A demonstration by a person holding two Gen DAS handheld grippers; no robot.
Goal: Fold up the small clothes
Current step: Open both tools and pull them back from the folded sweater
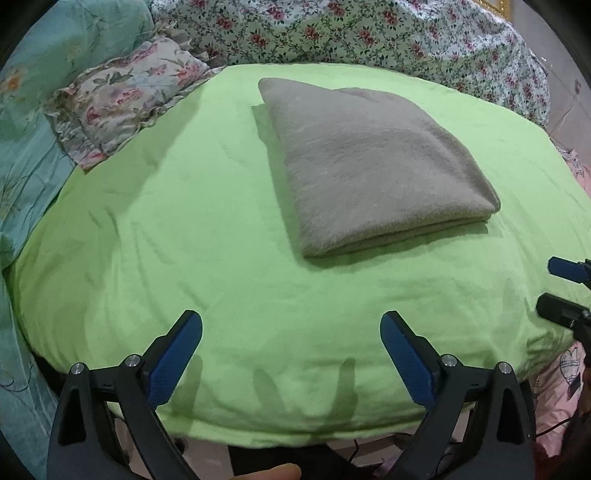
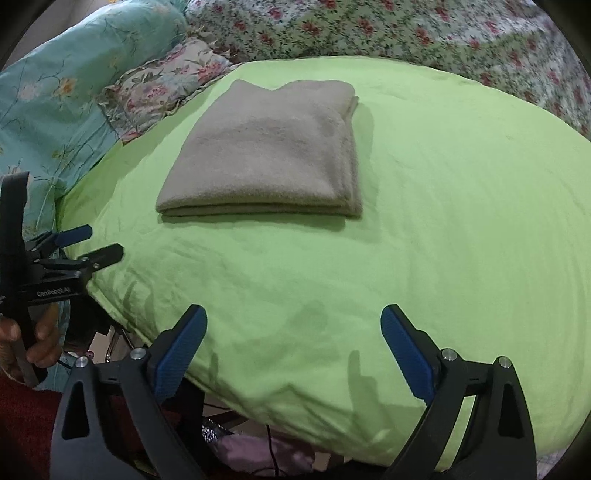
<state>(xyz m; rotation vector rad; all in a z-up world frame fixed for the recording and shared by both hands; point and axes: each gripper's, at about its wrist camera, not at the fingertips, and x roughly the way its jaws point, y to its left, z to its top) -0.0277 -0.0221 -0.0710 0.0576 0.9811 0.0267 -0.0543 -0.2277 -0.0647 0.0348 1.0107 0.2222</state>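
A grey-beige garment (image 1: 369,166) lies folded into a neat rectangle on the green sheet (image 1: 184,221); it also shows in the right wrist view (image 2: 269,155). My left gripper (image 1: 291,325) is open and empty, hovering over the sheet's near edge, well short of the garment. My right gripper (image 2: 293,321) is open and empty, also back near the front edge. The right gripper shows at the right edge of the left wrist view (image 1: 554,284). The left gripper shows at the left of the right wrist view (image 2: 101,242), held by a hand.
A floral pillow (image 1: 125,107) and a teal quilt (image 1: 33,110) lie to the left. A floral quilt (image 1: 369,33) is bunched along the back. Pink fabric (image 1: 565,387) hangs at the right. The sheet's front edge (image 2: 295,417) drops toward the floor.
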